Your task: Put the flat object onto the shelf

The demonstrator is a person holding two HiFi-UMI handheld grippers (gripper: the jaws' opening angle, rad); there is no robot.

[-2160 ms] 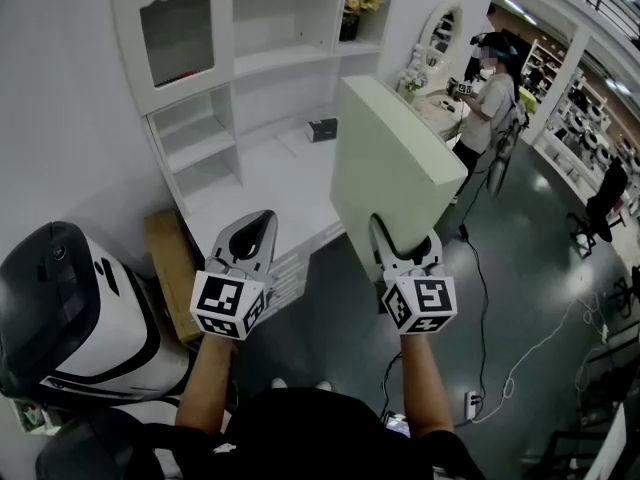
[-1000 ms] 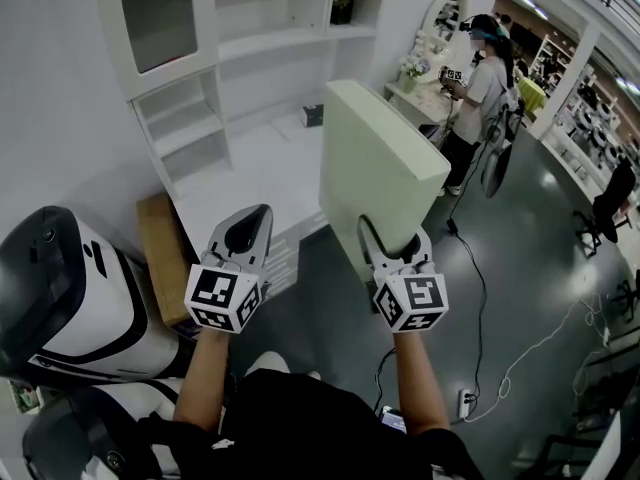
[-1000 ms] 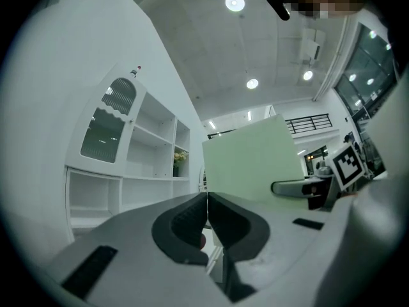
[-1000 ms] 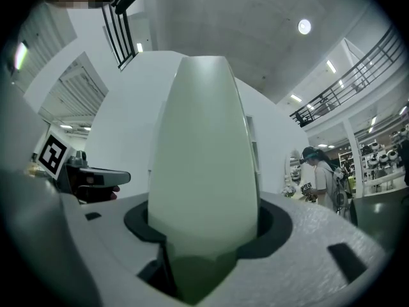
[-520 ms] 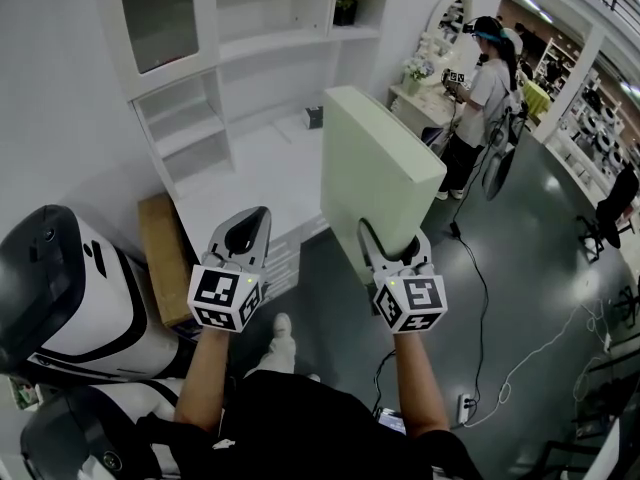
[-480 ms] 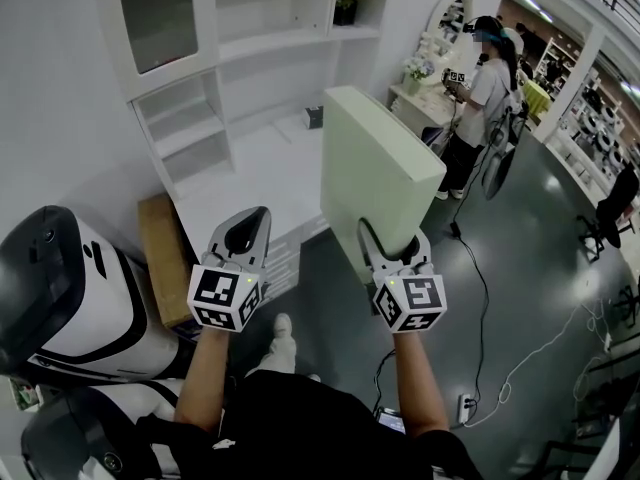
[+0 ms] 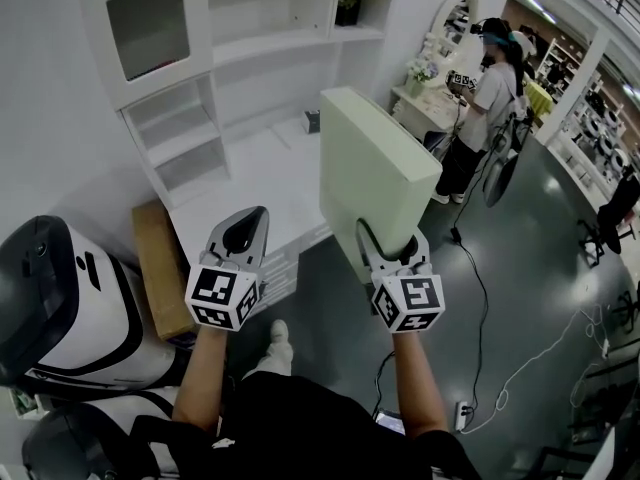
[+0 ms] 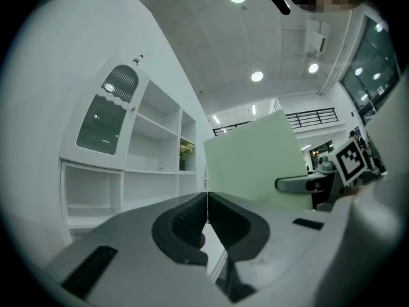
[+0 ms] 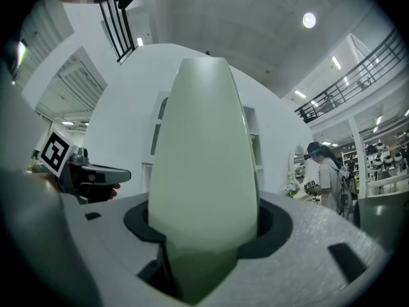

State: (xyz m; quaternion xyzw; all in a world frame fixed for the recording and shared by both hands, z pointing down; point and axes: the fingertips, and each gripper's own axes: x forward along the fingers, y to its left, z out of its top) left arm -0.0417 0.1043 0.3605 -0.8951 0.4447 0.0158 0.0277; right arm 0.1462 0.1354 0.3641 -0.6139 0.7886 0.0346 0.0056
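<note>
A thick pale green flat slab [image 7: 372,183] stands on edge in front of me, held by its near edge in my right gripper [image 7: 386,244], whose jaws are shut on it. In the right gripper view the slab [image 9: 204,152] fills the middle between the jaws. My left gripper [image 7: 247,229] hangs to the slab's left, shut with nothing in it; its pads meet in the left gripper view [image 8: 207,216]. The white shelf unit [image 7: 215,98] with its low white counter [image 7: 262,183] lies ahead, beyond both grippers.
A brown box [image 7: 160,280] lies on the floor beside the shelf unit. A black-and-white machine [image 7: 60,303] stands at the left. A person [image 7: 485,103] stands at a side table at the back right. Cables [image 7: 520,353] run over the dark floor.
Both grippers and the slab have moved a little closer to the shelf unit. The grip on the slab is unchanged, and the left gripper stays shut.
</note>
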